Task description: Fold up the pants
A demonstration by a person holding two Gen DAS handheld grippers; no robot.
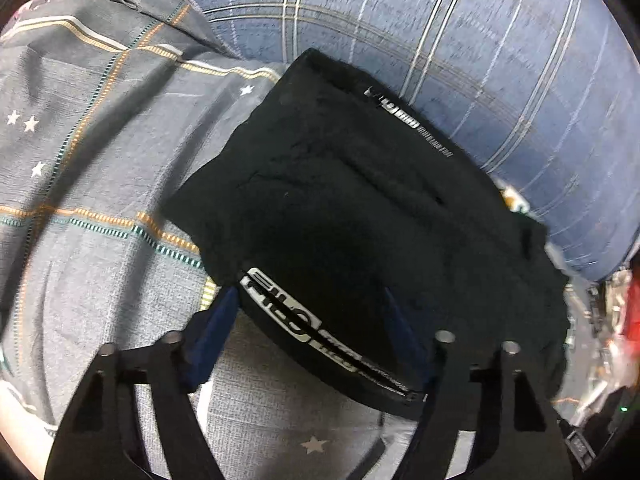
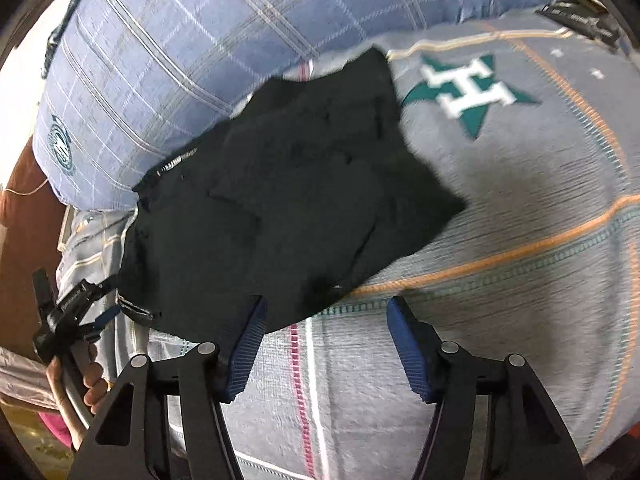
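The black pants [image 1: 360, 208] lie folded into a compact bundle on the grey bedsheet [image 1: 100, 160], with a white-lettered waistband at the near edge. My left gripper [image 1: 312, 312] is open, its blue fingers either side of that waistband edge. In the right wrist view the pants [image 2: 288, 200] lie ahead and left. My right gripper [image 2: 324, 320] is open and empty over the sheet [image 2: 520, 200], its left finger at the bundle's near edge. The left gripper [image 2: 76, 312] shows at the bundle's left side.
A blue plaid pillow [image 1: 460, 40] lies right behind the pants, also in the right wrist view [image 2: 180, 40]. A green star logo with an H [image 2: 468, 88] marks the sheet to the right. Clutter sits at the bed's right edge [image 1: 612, 320].
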